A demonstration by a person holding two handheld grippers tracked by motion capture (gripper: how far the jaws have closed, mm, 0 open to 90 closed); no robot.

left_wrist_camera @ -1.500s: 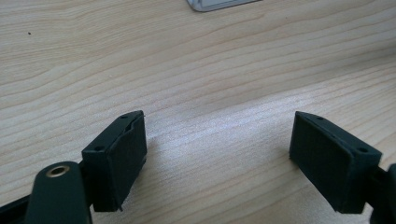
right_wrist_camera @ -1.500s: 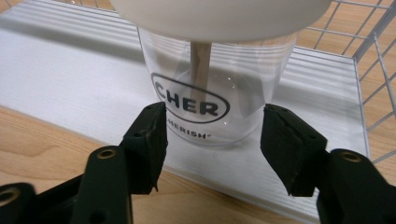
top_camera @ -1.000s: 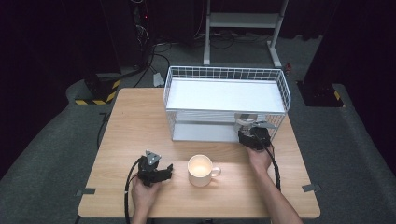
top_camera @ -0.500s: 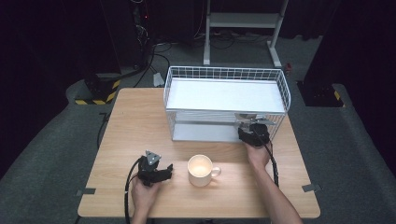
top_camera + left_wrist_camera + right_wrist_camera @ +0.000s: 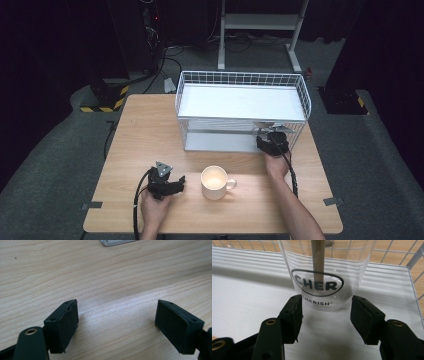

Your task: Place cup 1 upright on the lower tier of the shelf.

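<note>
A clear plastic cup (image 5: 322, 277) printed "CHER" stands on the white lower shelf (image 5: 249, 302) of the wire rack (image 5: 240, 100), with a wooden stick (image 5: 318, 260) upright inside it. My right gripper (image 5: 325, 315) reaches into that shelf at the rack's front right (image 5: 270, 132). Its jaws have just been closing, and both pads now press on the base of the cup. My left gripper (image 5: 177, 183) rests on the wooden table near the front left. Its jaws (image 5: 116, 317) are open over bare wood with nothing between them.
A white mug (image 5: 215, 182) with its handle to the right stands between the two hands, just right of the left gripper. The rack's top shelf and wire walls hang over the right gripper. A black cable (image 5: 290, 175) trails along the right forearm.
The right hand has crept slightly farther in under the rack. The left hand and the mug have stayed where they were.
</note>
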